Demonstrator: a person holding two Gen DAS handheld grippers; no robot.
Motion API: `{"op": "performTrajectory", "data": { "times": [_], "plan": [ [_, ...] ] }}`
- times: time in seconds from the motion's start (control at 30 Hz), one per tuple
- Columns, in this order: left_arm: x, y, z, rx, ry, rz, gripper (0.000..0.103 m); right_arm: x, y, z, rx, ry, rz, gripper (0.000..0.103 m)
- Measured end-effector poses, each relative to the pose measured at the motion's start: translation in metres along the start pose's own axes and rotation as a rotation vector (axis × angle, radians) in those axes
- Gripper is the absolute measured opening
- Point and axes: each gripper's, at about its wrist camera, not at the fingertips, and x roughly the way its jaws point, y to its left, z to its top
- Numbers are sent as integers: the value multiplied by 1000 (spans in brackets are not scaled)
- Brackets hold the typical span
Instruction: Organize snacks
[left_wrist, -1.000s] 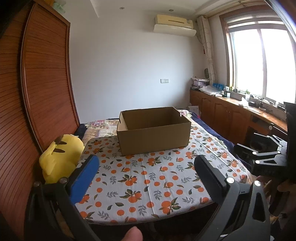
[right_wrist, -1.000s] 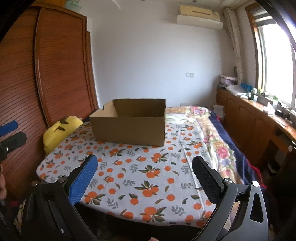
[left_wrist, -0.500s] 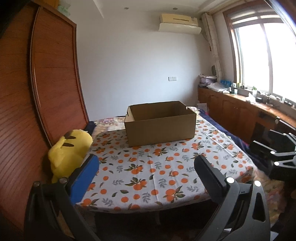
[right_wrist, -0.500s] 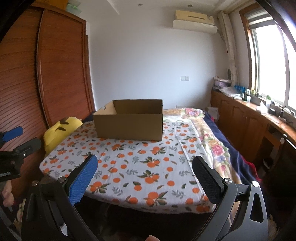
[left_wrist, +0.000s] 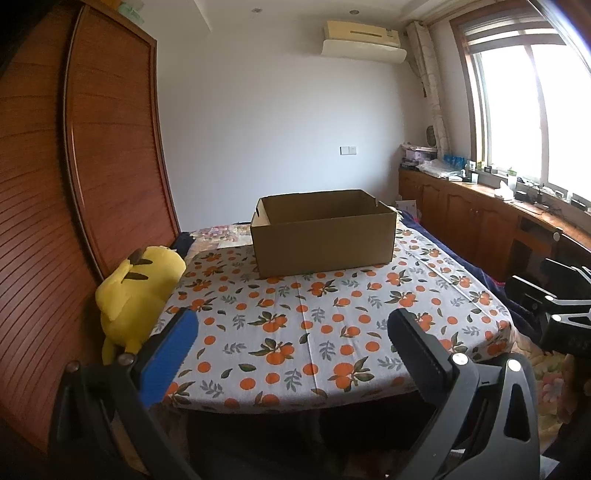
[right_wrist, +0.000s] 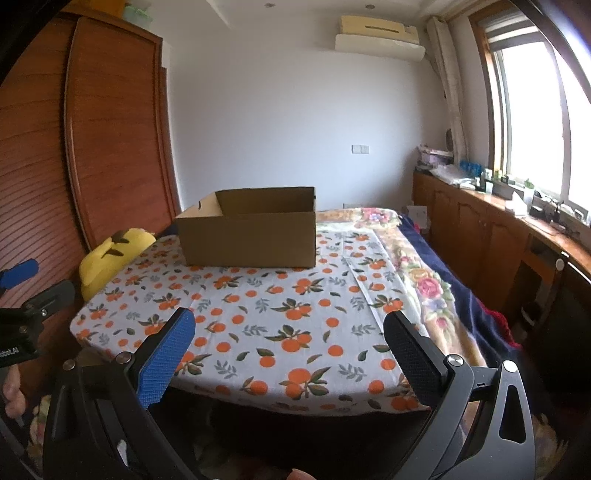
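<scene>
Both grippers have drawn back from the table since a second ago, so more of the orange-print tablecloth (left_wrist: 314, 325) shows and the cardboard box (left_wrist: 323, 232) sits smaller, mid-frame. No snacks are visible anywhere, and the inside of the box is hidden, so the sorting looks unstarted or the snacks lie elsewhere; I cannot tell which. The left gripper (left_wrist: 291, 339) is held level at the bottom of its view, its jaws spread wide with nothing between them. The right gripper (right_wrist: 288, 338) matches it, wide apart and empty, aimed at the box. A yellow plush toy (left_wrist: 136, 295) slumps at centre-left.
</scene>
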Motion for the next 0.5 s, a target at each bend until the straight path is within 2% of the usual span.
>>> {"op": "performTrajectory", "data": {
  "times": [0.5],
  "plan": [
    [1, 3, -2, -9, 1, 2, 103, -3, -2, 0, 3, -10, -10, 103]
  ]
}}
